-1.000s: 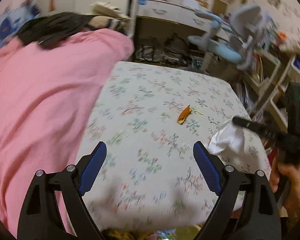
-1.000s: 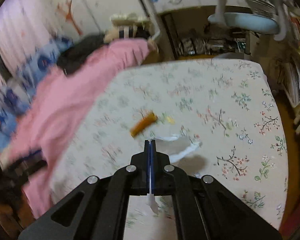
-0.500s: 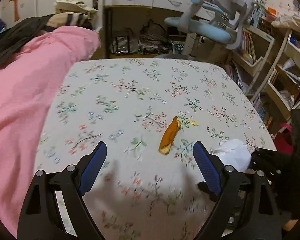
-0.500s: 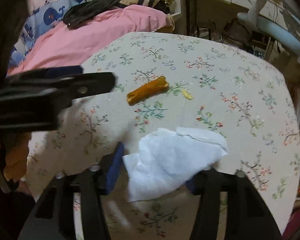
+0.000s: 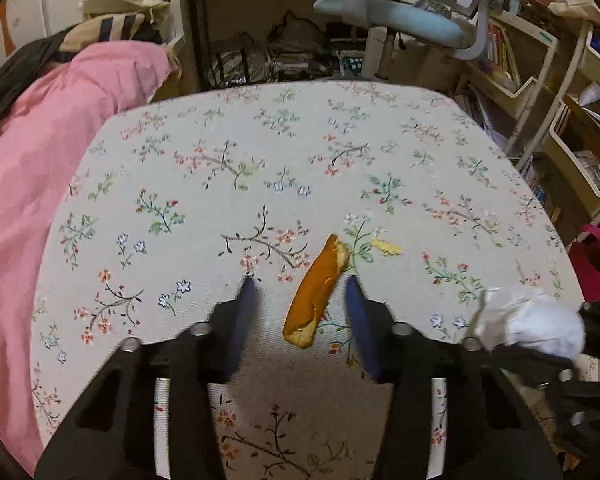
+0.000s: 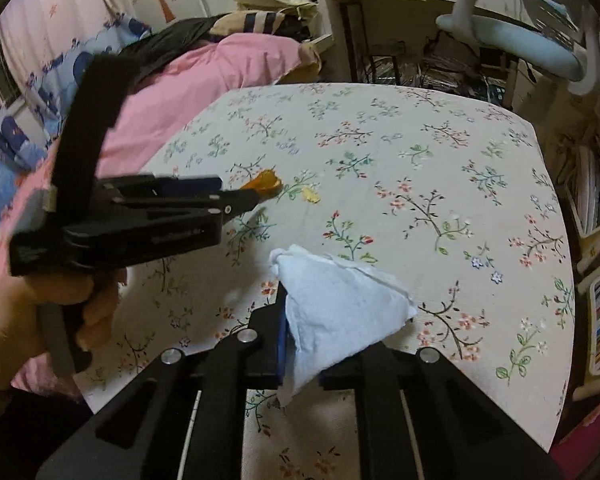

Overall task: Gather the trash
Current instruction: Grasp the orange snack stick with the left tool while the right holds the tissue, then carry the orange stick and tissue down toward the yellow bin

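Left gripper (image 5: 300, 284) straddles the orange curved peel strip (image 5: 316, 292) on the floral-print bed sheet (image 5: 260, 152), jaws closing, blue pads either side of the peel and not yet pressing on it. Peel lies near the middle of the bed, toward its near edge, slightly skewed to the jaw line. Right gripper (image 6: 300, 344) is closing too, with the crumpled white tissue (image 6: 340, 304) pinched low between its pads; most of the wad bulges free above them, over the near right part of the bed.

Risks:
- Peel is thin and flat on soft fabric. Pads may skim over it, or nip the sheet along with it and drag the cloth up.
- Peel sits nearer the right pad, so that pad may touch first and shove or rotate it before the other arrives.
- Small yellow scrap (image 5: 386, 247) just beyond the peel's far end sits outside the jaws; likely left behind, needs its own pick.
- Tissue hold looks shallow, only a corner trapped, so a quick swing could shake it loose.
- Both grippers work close together here; a sideways move could knock them.
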Tool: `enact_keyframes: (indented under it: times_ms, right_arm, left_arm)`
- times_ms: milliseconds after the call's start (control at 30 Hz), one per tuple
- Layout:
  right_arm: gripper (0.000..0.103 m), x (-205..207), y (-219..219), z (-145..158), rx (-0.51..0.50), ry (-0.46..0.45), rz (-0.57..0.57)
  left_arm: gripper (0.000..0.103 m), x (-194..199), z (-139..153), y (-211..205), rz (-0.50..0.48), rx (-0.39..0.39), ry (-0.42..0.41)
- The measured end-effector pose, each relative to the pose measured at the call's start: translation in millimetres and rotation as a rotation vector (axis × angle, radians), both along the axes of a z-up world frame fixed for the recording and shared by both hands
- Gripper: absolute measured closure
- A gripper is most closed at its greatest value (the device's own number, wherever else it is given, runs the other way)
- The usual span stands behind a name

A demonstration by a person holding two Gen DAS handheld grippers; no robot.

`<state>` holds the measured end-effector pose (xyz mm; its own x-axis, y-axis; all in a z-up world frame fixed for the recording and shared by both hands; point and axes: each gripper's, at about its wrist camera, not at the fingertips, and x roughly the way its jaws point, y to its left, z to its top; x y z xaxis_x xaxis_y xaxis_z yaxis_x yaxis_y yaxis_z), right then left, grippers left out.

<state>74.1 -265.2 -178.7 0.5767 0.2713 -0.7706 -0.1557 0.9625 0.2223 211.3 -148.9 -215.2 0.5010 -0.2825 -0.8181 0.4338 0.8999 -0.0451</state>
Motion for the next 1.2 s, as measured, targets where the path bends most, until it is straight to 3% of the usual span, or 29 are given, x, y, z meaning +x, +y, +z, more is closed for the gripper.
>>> enact_keyframes:
  times_ms: [33,100,800,1200]
  right_arm:
    - [0.092,-1,-2,1,0.007,-0.002,-0.003]
    - [0.092,-1,-4,3,0.020,-0.007,-0.008]
    - [0.091,-28,1,53,0.122,-0.181,-0.042]
    - [0.090,-73,15,90,0.192,-0.334,-0.016]
  left_arm:
    - [0.072,-2,-2,-1,0.001,0.009,-0.007]
    - [0.089,-4,-2,-1,-0.008,0.023,-0.016]
    - [0.089,-90,89,33,0.068,-0.054,-0.214]
    - [0.089,-167,113,69,0.124,-0.063,-0.282]
